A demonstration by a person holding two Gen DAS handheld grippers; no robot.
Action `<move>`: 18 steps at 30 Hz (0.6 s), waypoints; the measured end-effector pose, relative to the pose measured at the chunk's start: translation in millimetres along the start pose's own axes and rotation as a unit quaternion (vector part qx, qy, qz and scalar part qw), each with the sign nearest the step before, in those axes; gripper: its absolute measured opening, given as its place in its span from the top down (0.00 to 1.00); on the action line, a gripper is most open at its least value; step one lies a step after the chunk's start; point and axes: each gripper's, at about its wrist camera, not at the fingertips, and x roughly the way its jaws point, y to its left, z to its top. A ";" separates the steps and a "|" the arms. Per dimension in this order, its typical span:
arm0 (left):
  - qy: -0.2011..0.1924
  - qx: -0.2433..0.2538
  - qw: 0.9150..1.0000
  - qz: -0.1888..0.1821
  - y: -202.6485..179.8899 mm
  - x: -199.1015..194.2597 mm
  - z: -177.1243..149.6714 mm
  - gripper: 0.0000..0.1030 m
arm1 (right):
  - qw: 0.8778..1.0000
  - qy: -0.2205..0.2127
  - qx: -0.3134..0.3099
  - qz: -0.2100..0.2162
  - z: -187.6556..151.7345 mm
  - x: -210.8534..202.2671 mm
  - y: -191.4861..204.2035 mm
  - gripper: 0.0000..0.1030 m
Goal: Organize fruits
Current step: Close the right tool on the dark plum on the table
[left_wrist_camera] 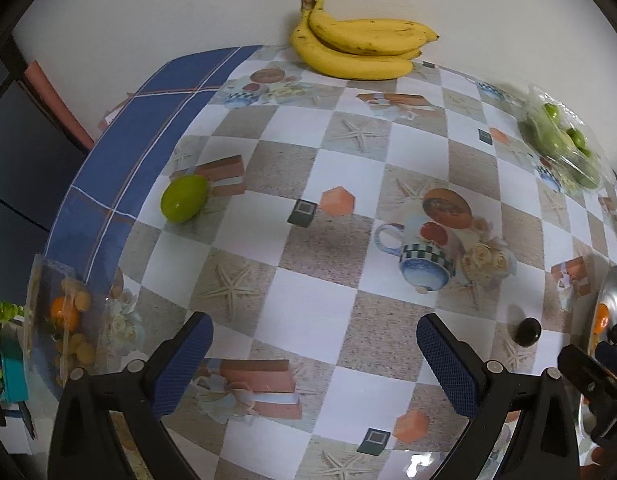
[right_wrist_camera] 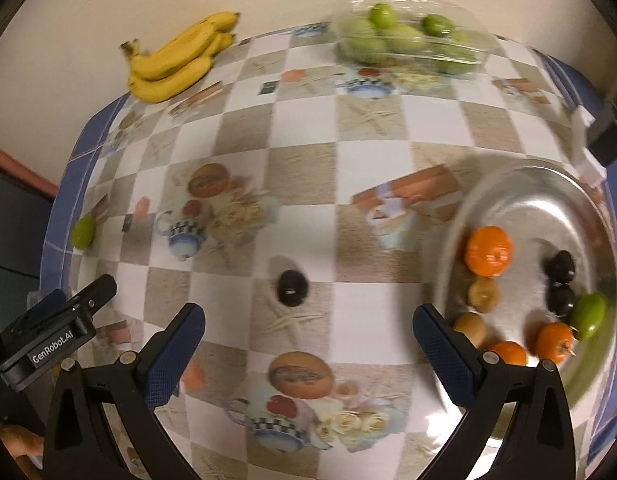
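Observation:
My left gripper (left_wrist_camera: 314, 356) is open over the patterned tablecloth with nothing between its fingers. A green lime (left_wrist_camera: 184, 198) lies ahead to its left, a banana bunch (left_wrist_camera: 360, 50) at the far edge, a dark plum (left_wrist_camera: 527, 331) near its right finger. My right gripper (right_wrist_camera: 308, 344) is open and empty too. The same dark plum (right_wrist_camera: 292, 287) lies just ahead of it. At its right, a silver tray (right_wrist_camera: 520, 192) holds oranges (right_wrist_camera: 488, 251), kiwis (right_wrist_camera: 483, 294), two dark plums (right_wrist_camera: 559, 267) and a lime (right_wrist_camera: 588, 316). The other lime (right_wrist_camera: 83, 232) sits far left.
A clear plastic box of green fruit (right_wrist_camera: 408, 36) stands at the back, seen at the right (left_wrist_camera: 564, 140) in the left wrist view. Bananas (right_wrist_camera: 180, 60) lie back left. A clear bag with an orange and yellow fruit (left_wrist_camera: 68, 316) sits at the table's left edge. The left gripper's body (right_wrist_camera: 56, 332) shows at lower left.

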 end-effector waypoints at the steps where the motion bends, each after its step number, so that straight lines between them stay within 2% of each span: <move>1: 0.001 -0.001 1.000 -0.001 1.6 1.1 0.1 0.00 | 1.000 -0.001 -0.004 -0.001 -0.1 2.1 3.4 0.00; 7: 0.014 0.003 1.000 -0.004 1.1 12.0 -1.5 0.00 | 1.000 -0.007 -0.022 0.009 -1.7 13.5 13.2 0.00; 13: 0.022 0.005 0.999 -0.023 -5.5 20.1 -2.7 0.00 | 1.000 -0.004 -0.024 -0.003 -1.0 27.1 13.3 0.00; 18: 0.028 0.011 0.999 -0.024 -11.2 24.5 -4.0 0.00 | 0.999 0.006 -0.034 -0.012 -2.2 39.4 13.0 0.00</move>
